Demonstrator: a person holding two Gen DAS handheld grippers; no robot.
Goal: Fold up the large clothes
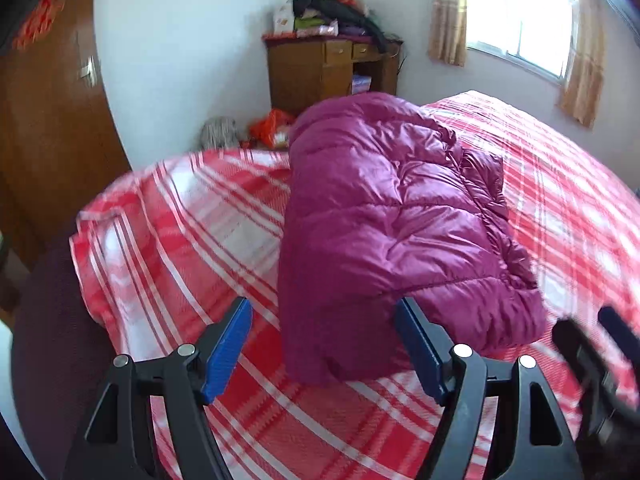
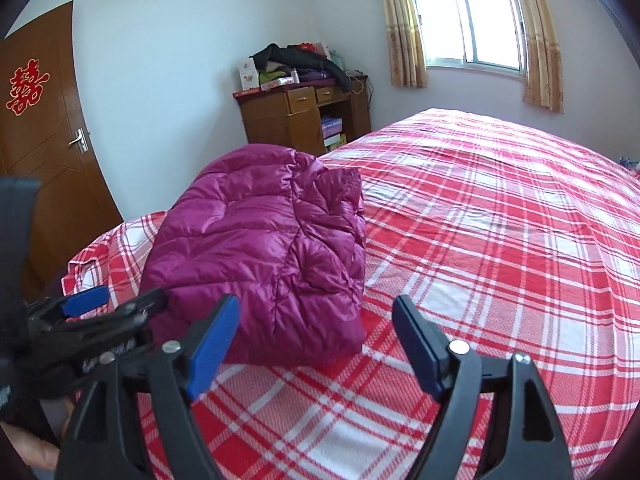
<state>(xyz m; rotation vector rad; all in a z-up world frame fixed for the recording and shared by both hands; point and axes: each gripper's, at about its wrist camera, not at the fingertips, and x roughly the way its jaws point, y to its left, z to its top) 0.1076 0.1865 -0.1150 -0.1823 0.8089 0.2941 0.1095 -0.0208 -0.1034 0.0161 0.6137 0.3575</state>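
Here the folded jacket (image 1: 384,232) lies just beyond both empty, wide-apart grippers (image 1: 324,344) (image 2: 316,340).

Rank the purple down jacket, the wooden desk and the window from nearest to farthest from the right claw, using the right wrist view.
1. Purple down jacket: folded on the bed, just ahead-left of the right claw.
2. Wooden desk: against the far wall, beyond the jacket.
3. Window: far wall, upper right.

The folded magenta quilted down jacket (image 2: 264,256) lies on the red-and-white plaid bedsheet (image 2: 500,240), near the bed's left edge. Behind it, against the far wall, stands the brown wooden desk (image 2: 296,120) with clothes piled on top; the curtained window (image 2: 468,20) is right of it, the brown wooden door (image 2: 52,128) far left.
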